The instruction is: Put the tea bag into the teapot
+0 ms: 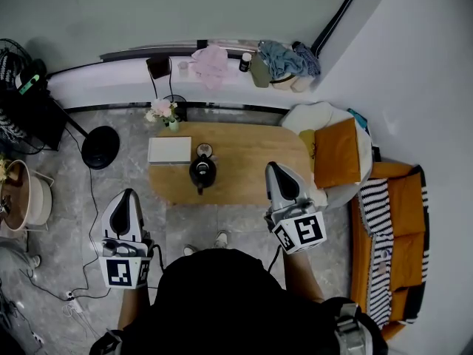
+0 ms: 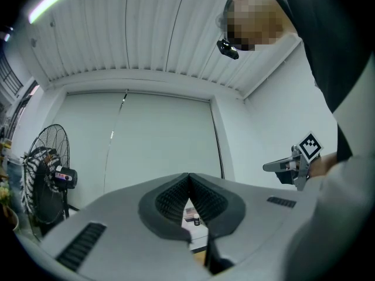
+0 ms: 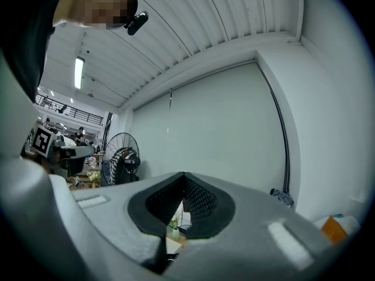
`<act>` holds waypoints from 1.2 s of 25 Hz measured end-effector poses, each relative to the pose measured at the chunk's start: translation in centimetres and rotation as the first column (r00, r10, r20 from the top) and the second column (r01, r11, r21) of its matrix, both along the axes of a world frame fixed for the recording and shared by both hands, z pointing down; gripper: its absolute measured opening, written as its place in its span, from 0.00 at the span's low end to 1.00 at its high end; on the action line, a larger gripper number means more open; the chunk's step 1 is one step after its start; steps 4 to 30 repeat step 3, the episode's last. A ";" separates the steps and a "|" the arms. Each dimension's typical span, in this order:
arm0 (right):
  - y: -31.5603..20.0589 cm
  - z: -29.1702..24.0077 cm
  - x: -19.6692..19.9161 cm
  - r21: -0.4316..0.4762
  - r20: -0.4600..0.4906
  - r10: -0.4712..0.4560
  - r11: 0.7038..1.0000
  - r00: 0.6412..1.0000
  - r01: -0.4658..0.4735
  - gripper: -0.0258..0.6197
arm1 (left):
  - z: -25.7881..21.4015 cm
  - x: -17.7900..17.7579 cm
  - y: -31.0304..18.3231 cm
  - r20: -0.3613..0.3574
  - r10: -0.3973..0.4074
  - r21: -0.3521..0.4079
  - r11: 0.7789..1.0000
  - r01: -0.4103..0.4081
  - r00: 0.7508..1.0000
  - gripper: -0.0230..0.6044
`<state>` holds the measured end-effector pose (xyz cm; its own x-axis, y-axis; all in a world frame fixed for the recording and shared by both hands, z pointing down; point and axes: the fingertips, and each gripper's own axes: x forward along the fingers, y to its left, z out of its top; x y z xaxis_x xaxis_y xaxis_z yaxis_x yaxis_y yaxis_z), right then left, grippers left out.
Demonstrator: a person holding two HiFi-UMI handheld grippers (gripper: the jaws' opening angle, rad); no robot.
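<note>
A black teapot (image 1: 202, 172) stands near the front edge of a wooden table (image 1: 251, 157), with a small round cup (image 1: 205, 150) just behind it. I cannot make out a tea bag. My left gripper (image 1: 130, 195) hovers over the floor, short of the table's left front corner. Its jaws are shut and empty, with the tips touching (image 2: 188, 177). Above the table's right front edge, my right gripper (image 1: 274, 168) is raised, shut as well (image 3: 184, 176) and holding nothing. Both grippers point upward, towards the far wall and ceiling.
A white box (image 1: 169, 149) lies at the table's left end, behind it a vase of flowers (image 1: 164, 113). A black round stand base (image 1: 100, 146) and cables are on the floor at left. To the right is a white chair with an orange cushion (image 1: 336, 152). A standing fan (image 2: 47, 180) is at left.
</note>
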<state>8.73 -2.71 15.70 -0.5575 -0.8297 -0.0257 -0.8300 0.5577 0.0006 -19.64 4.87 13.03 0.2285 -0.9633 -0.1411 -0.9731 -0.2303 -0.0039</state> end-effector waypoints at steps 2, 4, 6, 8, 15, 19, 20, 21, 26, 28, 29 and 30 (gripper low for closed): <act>0.0 -0.1 -0.1 0.000 0.001 -0.001 1.000 1.000 0.001 0.05 | -0.1 0.0 0.0 0.000 0.004 -0.001 1.000 -0.004 1.000 0.05; 0.0 -0.2 -0.2 0.001 0.001 -0.002 1.000 1.000 0.002 0.05 | -0.1 0.0 0.0 0.000 0.006 -0.001 1.000 -0.006 1.000 0.05; 0.0 -0.2 -0.2 0.001 0.001 -0.002 1.000 1.000 0.002 0.05 | -0.1 0.0 0.0 0.000 0.006 -0.001 1.000 -0.006 1.000 0.05; 0.0 -0.2 -0.2 0.001 0.001 -0.002 1.000 1.000 0.002 0.05 | -0.1 0.0 0.0 0.000 0.006 -0.001 1.000 -0.006 1.000 0.05; 0.0 -0.2 -0.2 0.001 0.001 -0.002 1.000 1.000 0.002 0.05 | -0.1 0.0 0.0 0.000 0.006 -0.001 1.000 -0.006 1.000 0.05; 0.0 -0.2 -0.2 0.001 0.001 -0.002 1.000 1.000 0.002 0.05 | -0.1 0.0 0.0 0.000 0.006 -0.001 1.000 -0.006 1.000 0.05; 0.0 -0.2 -0.2 0.001 0.001 -0.002 1.000 1.000 0.002 0.05 | -0.1 0.0 0.0 0.000 0.006 -0.001 1.000 -0.006 1.000 0.05; 0.0 -0.2 -0.2 0.001 0.001 -0.002 1.000 1.000 0.002 0.05 | -0.1 0.0 0.0 0.000 0.006 -0.001 1.000 -0.006 1.000 0.05; 0.0 -0.2 -0.2 0.001 0.001 -0.002 1.000 1.000 0.002 0.05 | -0.1 0.0 0.0 0.000 0.006 -0.001 1.000 -0.006 1.000 0.05; 0.0 -0.2 -0.2 0.001 0.001 -0.002 1.000 1.000 0.002 0.05 | -0.1 0.0 0.0 0.000 0.006 -0.001 1.000 -0.006 1.000 0.05; 0.0 -0.2 -0.2 0.001 0.001 -0.002 1.000 1.000 0.002 0.05 | -0.1 0.0 0.0 0.000 0.006 -0.001 1.000 -0.006 1.000 0.05; 0.0 -0.2 -0.2 0.001 0.001 -0.002 1.000 1.000 0.002 0.05 | -0.1 0.0 0.0 0.000 0.006 -0.001 1.000 -0.006 1.000 0.05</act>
